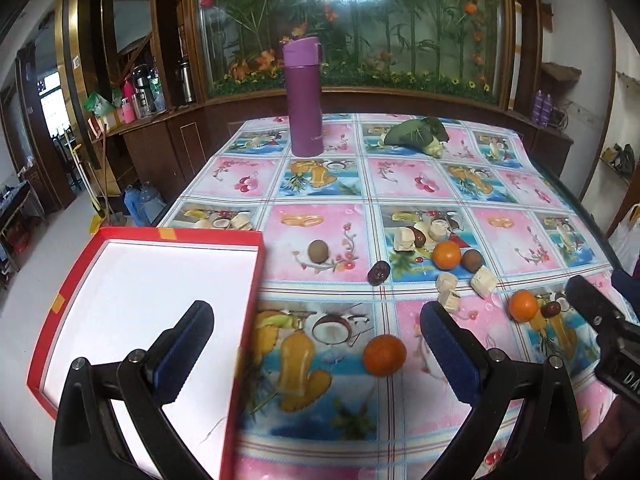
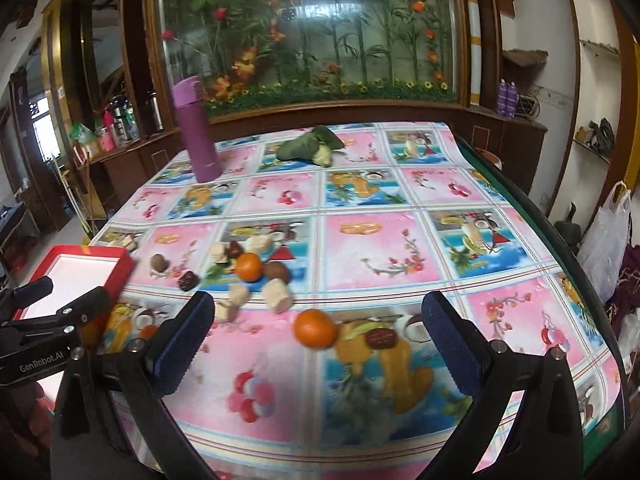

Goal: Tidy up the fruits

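Both your grippers hang empty with jaws wide apart: the left gripper point(image 1: 316, 320) over the box point(image 1: 80, 276) edge, the right gripper point(image 2: 316, 312) just short of an orange point(image 2: 315, 328). Nothing looks sorted yet; the box is bare. Next, I'd judge, close on that orange and carry it left. Farther off, the loose fruit point(image 1: 446, 255) blurs into the surface's point(image 1: 516, 184) printed fruit.

Table point(image 2: 500, 184) is covered by a pink and blue fruit-print cloth. Behind its far edge a wood-framed glass panel point(image 1: 352, 24) with artificial flowers and bamboo is seen, daylight glared on it. Bottles are kept on a dark wooden counter point(image 1: 152, 124) at left. White wall shelves point(image 2: 592, 92) are fixed at right. Pale floor point(image 1: 36, 280).
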The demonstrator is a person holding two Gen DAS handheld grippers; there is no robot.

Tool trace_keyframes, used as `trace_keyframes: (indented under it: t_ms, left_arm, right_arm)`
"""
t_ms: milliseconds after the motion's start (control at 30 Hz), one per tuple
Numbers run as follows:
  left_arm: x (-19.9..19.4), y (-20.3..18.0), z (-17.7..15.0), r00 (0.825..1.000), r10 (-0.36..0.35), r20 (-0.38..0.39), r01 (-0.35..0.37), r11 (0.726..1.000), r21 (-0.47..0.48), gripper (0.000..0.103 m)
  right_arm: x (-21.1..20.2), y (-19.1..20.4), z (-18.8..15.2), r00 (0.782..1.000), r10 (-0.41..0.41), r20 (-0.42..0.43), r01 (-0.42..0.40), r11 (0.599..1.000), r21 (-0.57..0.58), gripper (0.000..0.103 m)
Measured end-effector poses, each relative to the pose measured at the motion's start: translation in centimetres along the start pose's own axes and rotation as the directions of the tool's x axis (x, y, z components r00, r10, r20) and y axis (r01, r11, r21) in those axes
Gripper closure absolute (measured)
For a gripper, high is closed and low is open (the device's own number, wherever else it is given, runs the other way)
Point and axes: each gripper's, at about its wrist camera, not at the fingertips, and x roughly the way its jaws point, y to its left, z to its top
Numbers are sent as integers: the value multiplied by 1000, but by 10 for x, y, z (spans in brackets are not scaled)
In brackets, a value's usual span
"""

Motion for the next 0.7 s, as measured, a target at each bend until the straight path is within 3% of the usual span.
trace_keyframes:
  t_ms: [200, 700]
  left_arm:
    - [-4, 6, 0, 1000, -7, 7, 7, 1000, -5, 1]
    - [-3, 7, -3, 1000, -3, 3, 3, 1000, -11, 1]
  right_arm:
    - [-10, 13, 3, 999, -21, 25, 22, 999, -47, 0]
    - [-11, 12, 3, 1000, -23, 18, 24, 999, -33, 0]
